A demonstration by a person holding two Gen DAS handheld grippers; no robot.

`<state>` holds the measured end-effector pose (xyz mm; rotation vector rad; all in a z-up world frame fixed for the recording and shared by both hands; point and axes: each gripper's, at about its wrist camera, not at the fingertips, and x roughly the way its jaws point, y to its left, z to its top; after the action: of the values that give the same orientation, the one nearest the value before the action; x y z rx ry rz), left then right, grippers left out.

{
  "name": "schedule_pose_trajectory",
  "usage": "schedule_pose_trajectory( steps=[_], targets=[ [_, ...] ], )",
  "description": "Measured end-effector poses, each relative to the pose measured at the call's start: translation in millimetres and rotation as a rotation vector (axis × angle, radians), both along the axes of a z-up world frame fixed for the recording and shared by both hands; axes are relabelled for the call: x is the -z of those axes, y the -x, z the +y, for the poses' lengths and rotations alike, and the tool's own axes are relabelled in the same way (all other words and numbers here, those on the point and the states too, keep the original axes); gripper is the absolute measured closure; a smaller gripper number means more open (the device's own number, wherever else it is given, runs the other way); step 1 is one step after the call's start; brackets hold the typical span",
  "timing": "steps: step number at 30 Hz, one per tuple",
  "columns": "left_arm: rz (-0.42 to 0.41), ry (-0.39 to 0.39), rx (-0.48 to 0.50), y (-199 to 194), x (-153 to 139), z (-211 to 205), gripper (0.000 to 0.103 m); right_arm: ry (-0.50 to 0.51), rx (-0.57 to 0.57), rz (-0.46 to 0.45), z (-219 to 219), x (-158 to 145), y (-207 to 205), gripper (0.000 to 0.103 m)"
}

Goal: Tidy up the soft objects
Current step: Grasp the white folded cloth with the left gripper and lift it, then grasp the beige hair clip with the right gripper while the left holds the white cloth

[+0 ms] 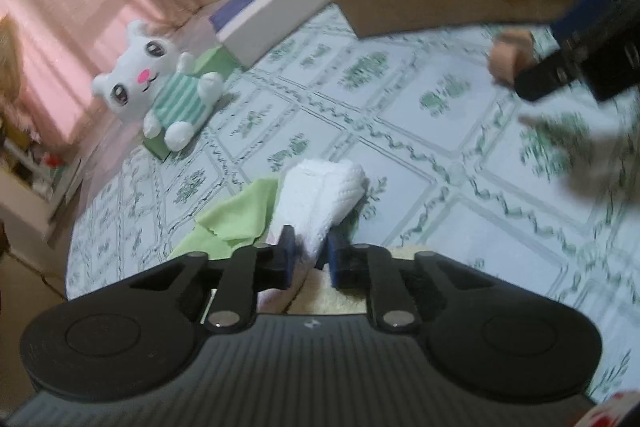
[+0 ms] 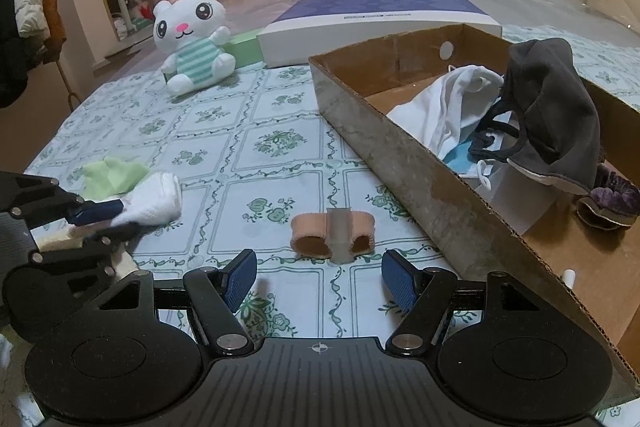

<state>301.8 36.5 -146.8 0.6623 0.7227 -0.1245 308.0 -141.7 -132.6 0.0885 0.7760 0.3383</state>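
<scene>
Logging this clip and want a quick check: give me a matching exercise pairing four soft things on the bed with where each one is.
Things:
1. white towel
2. grey mask
3. plush bunny
4. peach band

Places:
A. draped over the cardboard box wall
B. lying free in front of the open right gripper
C. pinched in the left gripper
D. sitting against the green box

Pairs: 1-C, 2-A, 3-D, 4-B
</scene>
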Motion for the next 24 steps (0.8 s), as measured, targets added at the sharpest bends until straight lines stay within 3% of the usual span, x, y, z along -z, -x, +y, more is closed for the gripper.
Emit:
schedule_pose_trajectory(
  steps=[8,15,19,22,24],
  targets=[
    [-0.078,0.323,-0.156,0,-53,21,0.092,0.039,0.01,-0.039,3,1,-5,0.034],
    [-0.037,0.622,-0.333,-7,-82,32,0.093,0.11,-0.018,-0.079,15,8,-8,0.034],
    [0.004,0.7,-0.404,-5,-80,36,0.093,0.122,-0.015,-0.095,16,13,-8,0.035],
    [0.019,0.715,-0.435,-3,-76,38,0.093,0.116,-0.002,-0.087,16,15,-11,0.051],
    [0.026,0.725,-0.44,-2,-76,38,0.092,0.117,-0.001,-0.081,16,17,-13,0.055]
  ],
)
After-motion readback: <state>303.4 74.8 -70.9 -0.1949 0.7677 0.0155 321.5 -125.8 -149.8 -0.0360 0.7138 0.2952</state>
